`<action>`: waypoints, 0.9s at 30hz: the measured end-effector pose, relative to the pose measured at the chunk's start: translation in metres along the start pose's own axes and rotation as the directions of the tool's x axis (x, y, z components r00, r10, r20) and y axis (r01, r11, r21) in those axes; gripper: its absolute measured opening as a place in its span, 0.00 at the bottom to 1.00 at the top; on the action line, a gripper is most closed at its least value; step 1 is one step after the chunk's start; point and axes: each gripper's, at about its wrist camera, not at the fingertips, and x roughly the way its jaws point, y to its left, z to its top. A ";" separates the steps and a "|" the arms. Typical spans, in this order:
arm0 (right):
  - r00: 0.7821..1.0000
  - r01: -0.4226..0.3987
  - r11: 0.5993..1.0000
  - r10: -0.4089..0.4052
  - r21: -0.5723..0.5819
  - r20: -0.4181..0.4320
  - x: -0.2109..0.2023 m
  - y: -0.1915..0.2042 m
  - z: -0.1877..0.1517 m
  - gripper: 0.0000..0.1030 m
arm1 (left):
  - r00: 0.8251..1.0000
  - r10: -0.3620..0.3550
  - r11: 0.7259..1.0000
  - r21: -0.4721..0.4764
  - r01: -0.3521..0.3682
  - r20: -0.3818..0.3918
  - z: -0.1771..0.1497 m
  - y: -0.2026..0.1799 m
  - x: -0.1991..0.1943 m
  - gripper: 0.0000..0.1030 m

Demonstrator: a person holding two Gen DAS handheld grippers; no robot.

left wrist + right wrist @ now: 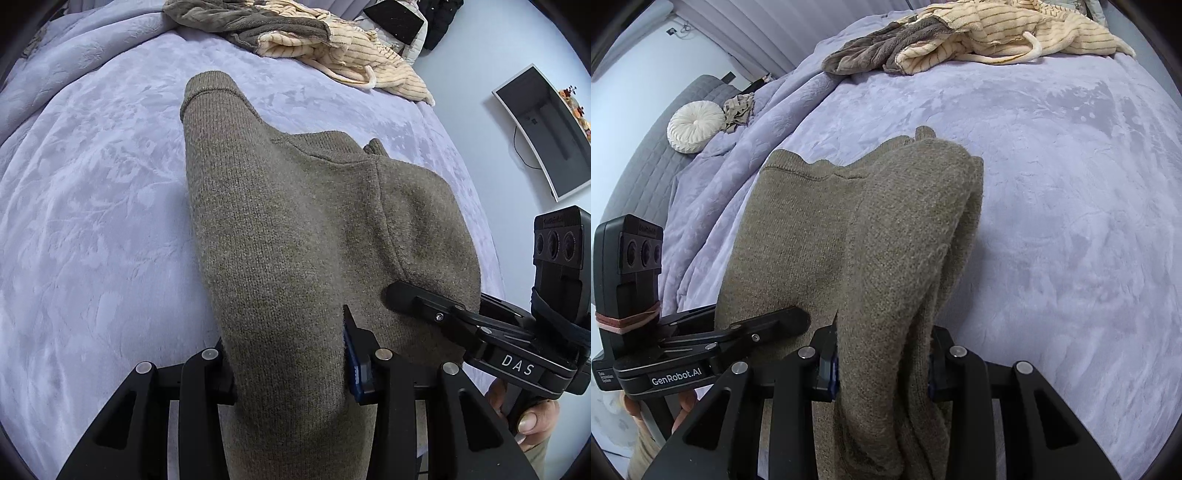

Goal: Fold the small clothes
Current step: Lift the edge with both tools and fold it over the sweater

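While the bed [1071, 221], covered in a lavender blanket, is taking up most of both views, the brown knit garment [295, 229] is hanging between the two tools, its far end trailing on the blanket and its near end bunched up at the jaws. A heap of unfolded clothes [979, 33], grey-brown and cream-striped, is lying well apart at the far edge of the bed; a round white cushion [696, 131] is sitting off to the side.

The left hand-held gripper [291, 373] is standing partly closed, its pads pressing a thick fold of knit between them. The right hand-held gripper [882, 369] is doing the same on the neighbouring bunch, also partly closed on several layers. Each is showing in the other's view, just beside the cloth.

Risks, as judged from here: the right-side bunch is looking thicker and layered, so an inner layer may be slipping out if the pull turns uneven. The trailing end is dragging on plush fabric, which could be skewing the fold line. The two tools are working close together; a converging move could be knocking one against the other.
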 end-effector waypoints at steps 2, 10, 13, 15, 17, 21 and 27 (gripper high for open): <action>1.000 0.005 1.000 -0.005 0.003 0.003 -0.005 0.004 -0.008 0.34 | 1.000 0.000 1.000 0.004 0.000 0.001 -0.009 0.000 -0.006 0.42; 1.000 0.014 1.000 -0.014 0.002 0.002 -0.018 0.019 -0.037 0.34 | 1.000 0.005 1.000 0.011 -0.005 -0.003 -0.036 -0.003 -0.020 0.42; 1.000 0.008 1.000 -0.008 0.003 -0.001 -0.021 0.023 -0.048 0.34 | 1.000 0.012 1.000 0.015 -0.012 -0.003 -0.045 -0.004 -0.024 0.42; 1.000 0.007 1.000 -0.007 0.001 -0.004 -0.021 0.026 -0.054 0.34 | 1.000 0.015 1.000 0.016 -0.015 -0.002 -0.052 -0.003 -0.028 0.42; 1.000 0.006 1.000 -0.006 -0.003 -0.007 -0.022 0.030 -0.060 0.34 | 1.000 0.021 1.000 0.018 -0.021 0.000 -0.061 -0.001 -0.032 0.42; 1.000 0.002 1.000 -0.002 -0.016 -0.014 -0.022 0.039 -0.073 0.34 | 0.999 0.036 0.999 0.019 -0.036 0.007 -0.076 0.002 -0.038 0.42; 1.000 -0.002 1.000 0.001 -0.030 -0.028 -0.018 0.049 -0.090 0.34 | 0.999 0.052 0.999 0.012 -0.052 0.012 -0.095 0.008 -0.043 0.42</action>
